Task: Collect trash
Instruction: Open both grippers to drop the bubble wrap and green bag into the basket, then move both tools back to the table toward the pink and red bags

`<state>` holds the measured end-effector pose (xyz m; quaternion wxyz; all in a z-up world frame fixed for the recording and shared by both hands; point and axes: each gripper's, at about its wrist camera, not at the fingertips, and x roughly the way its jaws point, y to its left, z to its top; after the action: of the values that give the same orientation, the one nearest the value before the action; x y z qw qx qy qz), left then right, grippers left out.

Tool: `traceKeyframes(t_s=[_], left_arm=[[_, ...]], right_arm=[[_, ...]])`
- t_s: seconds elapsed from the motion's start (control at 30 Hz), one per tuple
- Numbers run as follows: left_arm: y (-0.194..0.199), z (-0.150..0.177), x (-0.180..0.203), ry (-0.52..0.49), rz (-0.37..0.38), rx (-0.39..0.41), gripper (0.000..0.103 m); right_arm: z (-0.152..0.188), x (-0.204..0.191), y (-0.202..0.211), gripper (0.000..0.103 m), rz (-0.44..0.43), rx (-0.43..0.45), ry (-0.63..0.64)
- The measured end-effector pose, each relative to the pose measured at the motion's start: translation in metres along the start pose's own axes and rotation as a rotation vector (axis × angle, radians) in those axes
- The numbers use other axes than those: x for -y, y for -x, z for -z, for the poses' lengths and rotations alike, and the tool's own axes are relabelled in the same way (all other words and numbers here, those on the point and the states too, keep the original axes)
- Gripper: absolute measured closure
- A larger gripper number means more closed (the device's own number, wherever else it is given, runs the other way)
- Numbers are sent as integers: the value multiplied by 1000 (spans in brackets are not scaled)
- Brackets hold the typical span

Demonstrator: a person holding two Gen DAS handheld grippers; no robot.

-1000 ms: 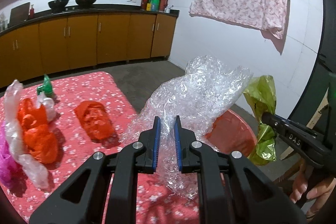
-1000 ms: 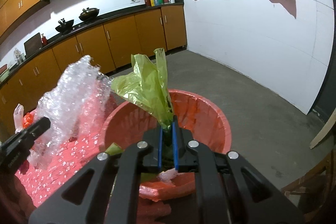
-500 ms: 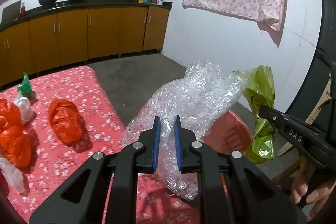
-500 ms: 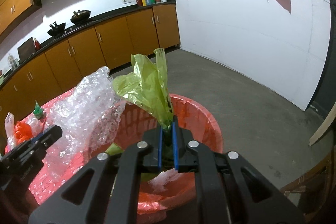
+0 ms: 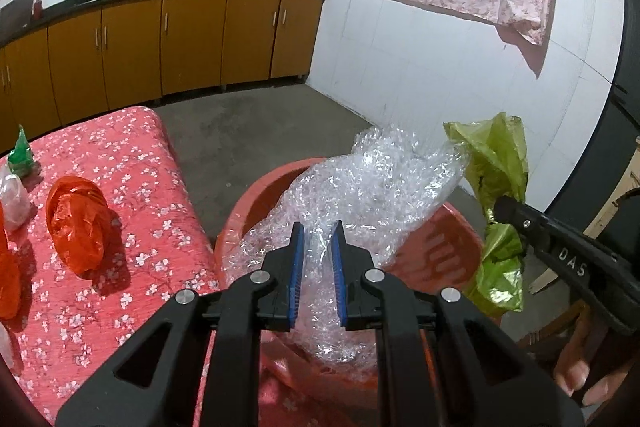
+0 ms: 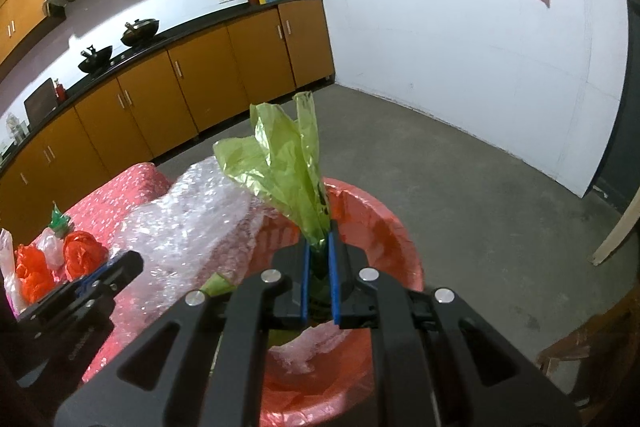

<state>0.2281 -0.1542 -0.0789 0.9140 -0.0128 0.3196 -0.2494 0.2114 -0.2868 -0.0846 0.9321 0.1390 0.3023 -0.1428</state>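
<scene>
Since a second ago both loads have swung off the desk [image 5: 120, 155] to above the red basin [image 5: 256, 195]. Left tongs [image 5: 317, 259] clench the bubble wrap [image 5: 372, 187]; right tongs [image 6: 318, 267] clench the green bag [image 6: 284, 163], its long axis upright, basin directly beneath.

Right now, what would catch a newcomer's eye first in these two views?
The big crumpled bubble wrap, pinched in the left tongs over the red basin. Beside it, to the right, a green plastic bag stands up from the right tongs above the same basin. An orange bag lies on the floral tablecloth.
</scene>
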Motion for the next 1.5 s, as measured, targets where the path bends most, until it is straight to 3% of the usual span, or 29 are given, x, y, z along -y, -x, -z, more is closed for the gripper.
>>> traceKeyframes(t_s=[0.1,0.17,0.37,0.47,0.57,0.73,0.83,1.13,1.37,1.5], left_arm=[[-1,0,0,-4,1,-4,81],[-1,0,-1,1,-2,-1,68],[2,-1,-8,23,-19,0,65],[8,0,-14,34,-33,7,57],[15,2,-19,35,-51,16,52],[37,8,-32,42,-86,42,41],[57,12,-45,46,-122,72,35],[120,27,-97,75,-274,156,16],[179,53,-146,45,-488,213,4],[201,69,-186,95,-584,197,4]], right_arm=[[1,-2,-2,89,-6,-1,3],[2,-1,-3,86,-8,-4,0],[2,0,-2,75,3,-6,-13],[3,-3,2,69,9,4,-10],[3,-6,6,58,6,13,0],[6,-17,15,22,2,40,26],[8,-30,21,12,1,66,61],[14,-85,36,5,-53,110,147],[31,-136,42,4,-122,91,218],[45,-165,41,4,-164,66,253]])
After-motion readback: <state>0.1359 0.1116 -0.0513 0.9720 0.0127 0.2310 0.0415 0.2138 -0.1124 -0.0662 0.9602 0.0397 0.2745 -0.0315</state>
